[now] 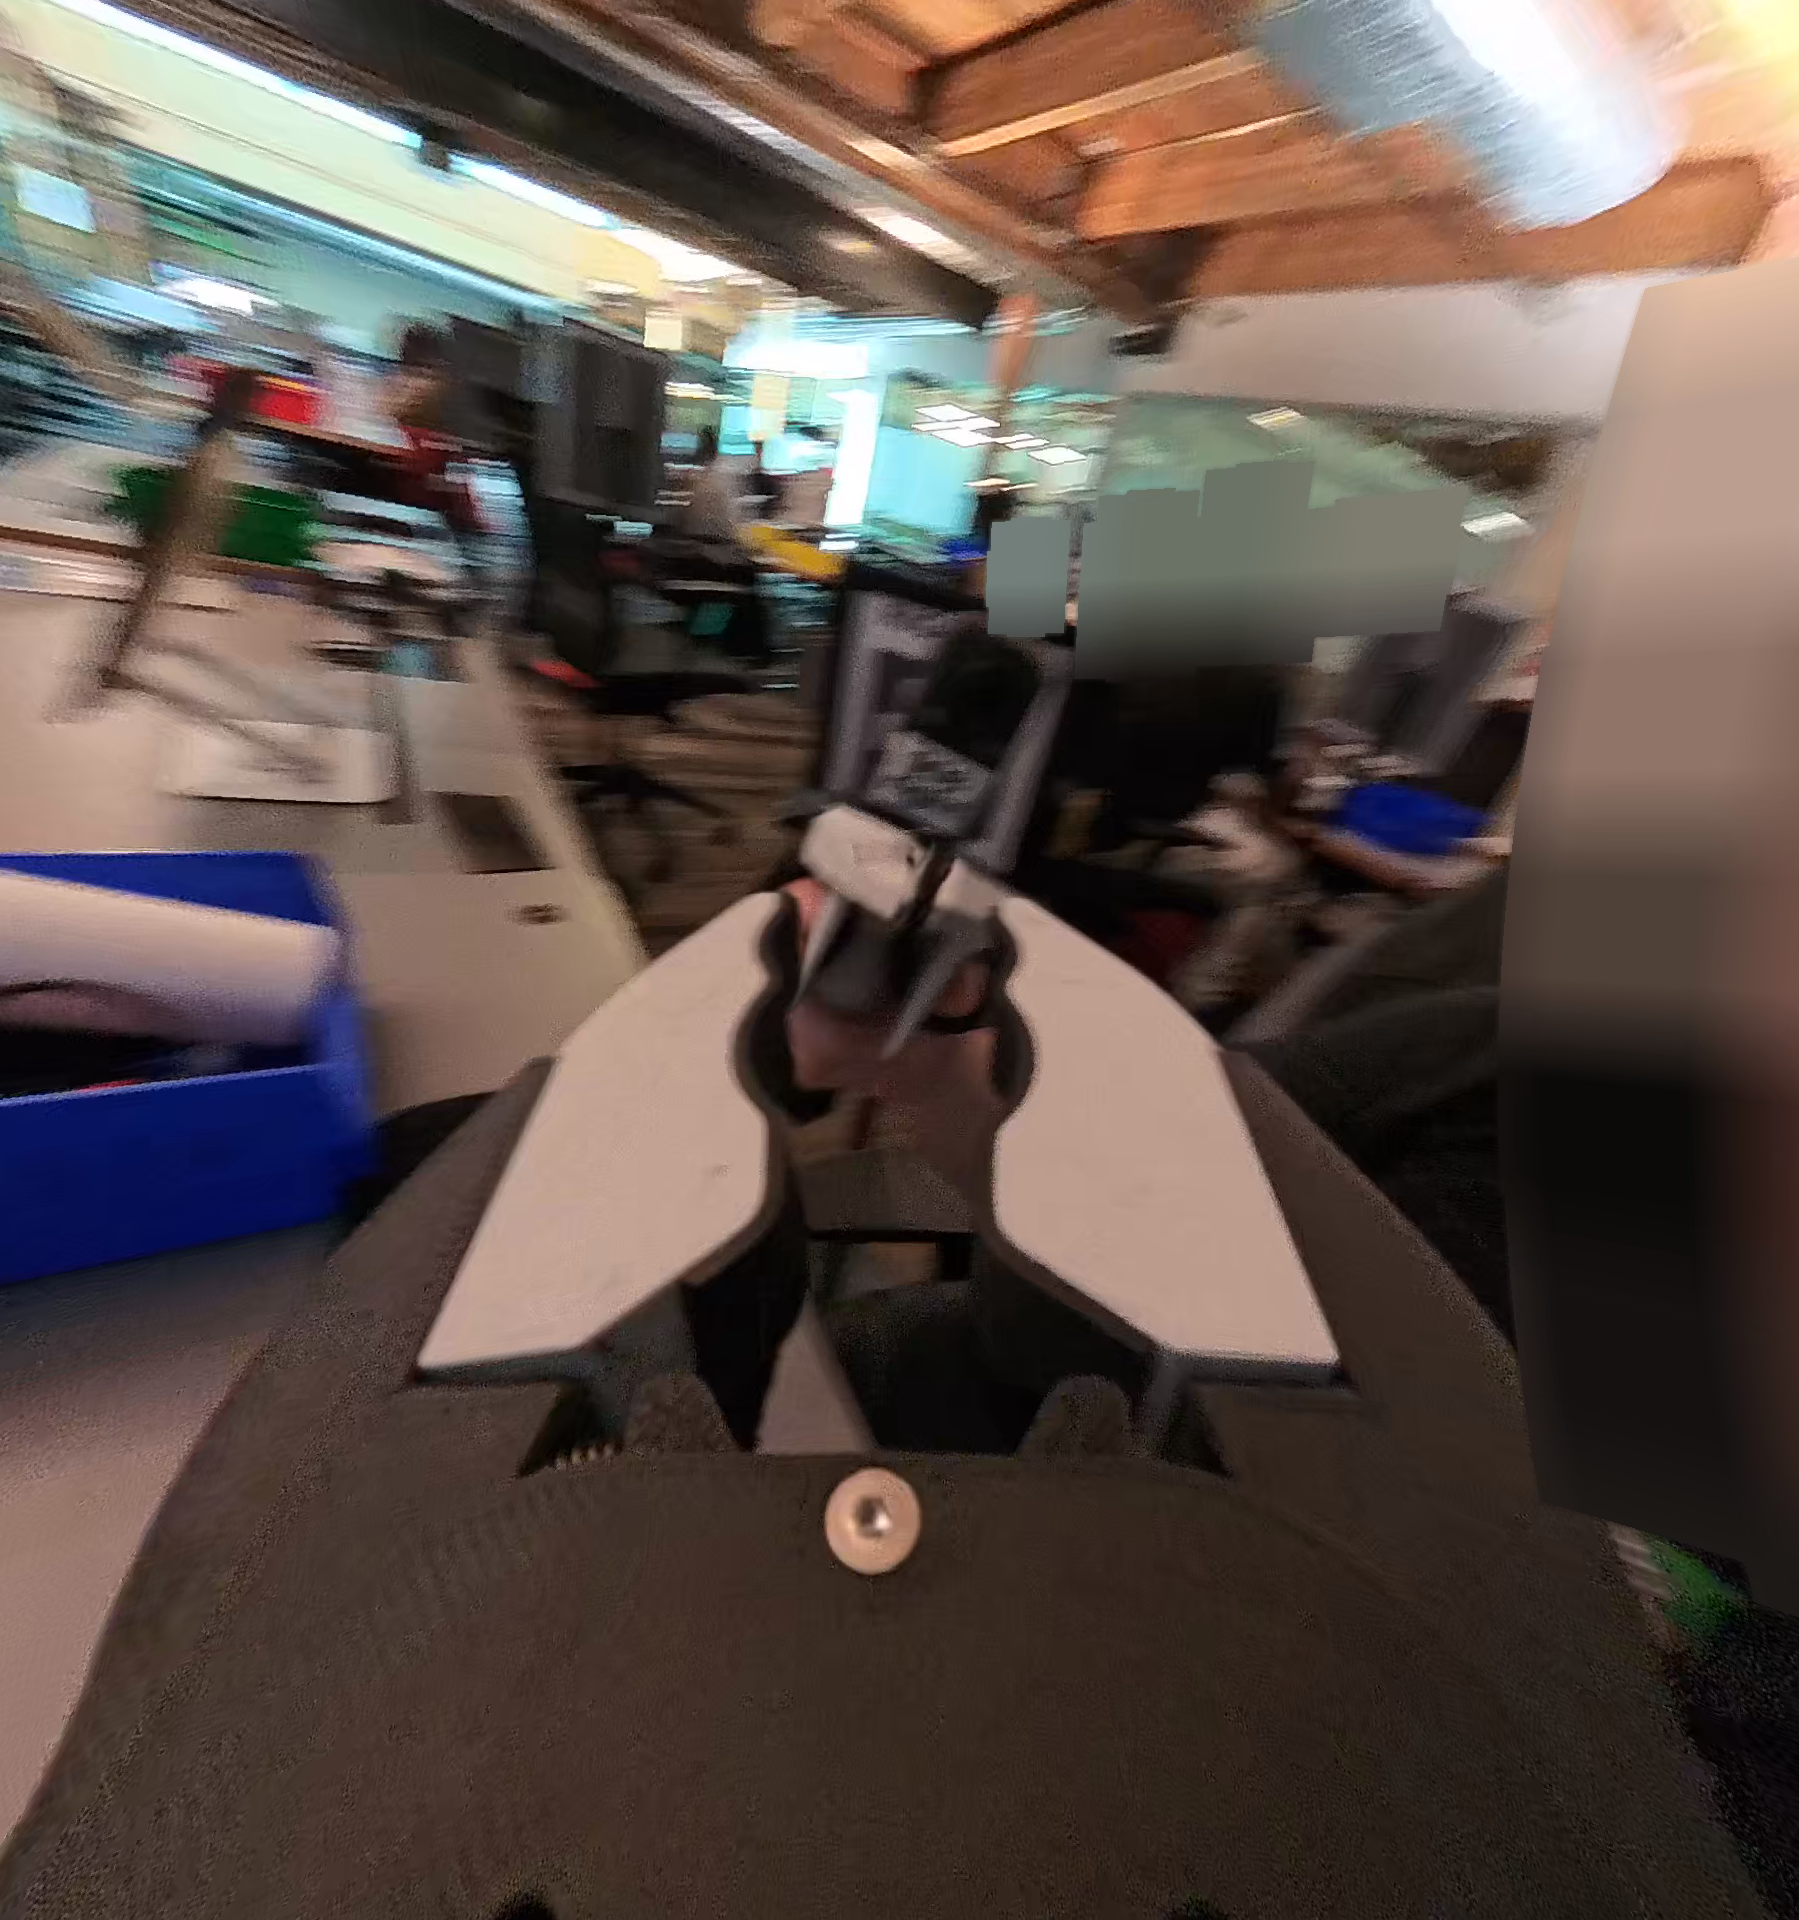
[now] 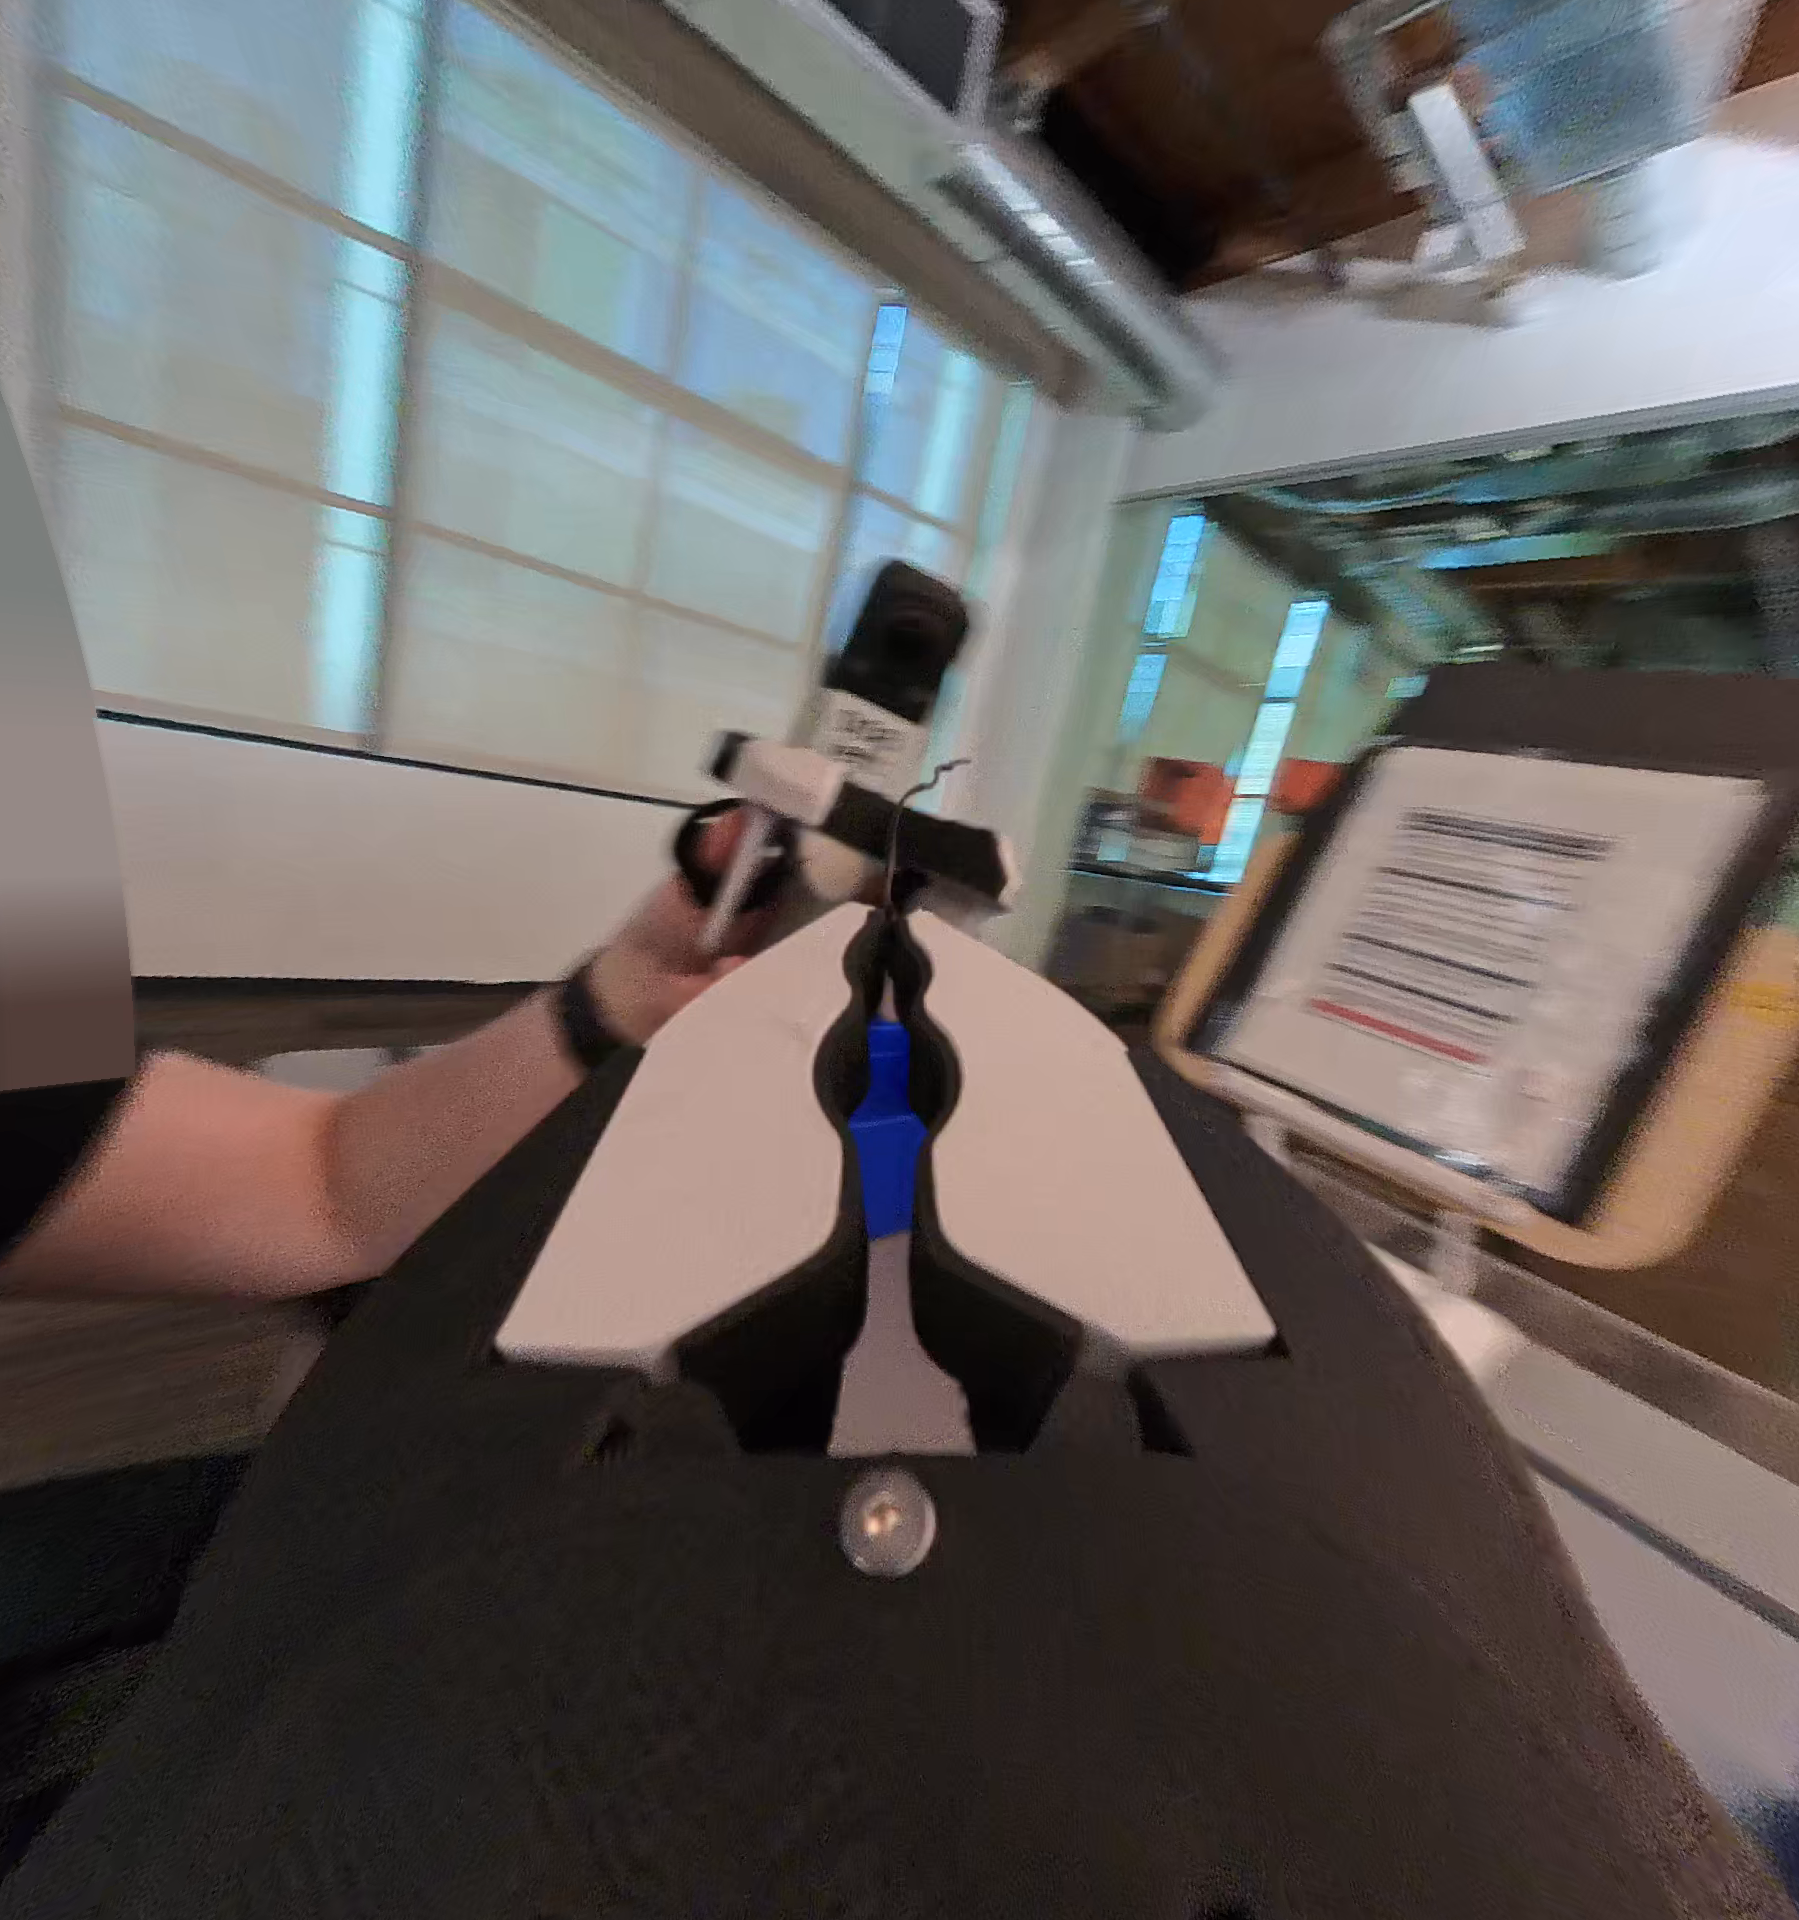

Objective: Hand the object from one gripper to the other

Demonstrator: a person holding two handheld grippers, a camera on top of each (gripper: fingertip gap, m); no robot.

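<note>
In the right wrist view my right gripper [image 2: 890,914] is shut on a small blue object [image 2: 884,1132] that sits between its white fingers. A thin wavy black wire [image 2: 900,831] sticks out past the tips. My left gripper [image 2: 801,883] faces it tip to tip, held by a hand. In the left wrist view my left gripper [image 1: 890,925] is open, and the right gripper [image 1: 874,977] points in between its fingertips. The blue object does not show in that view. Both views are motion-blurred.
A blue bin [image 1: 147,1164] stands at the left on a pale table [image 1: 43,1507]. A framed printed sheet on a wooden stand [image 2: 1477,977] is at the right. The person's forearm [image 2: 303,1174] reaches in from the left.
</note>
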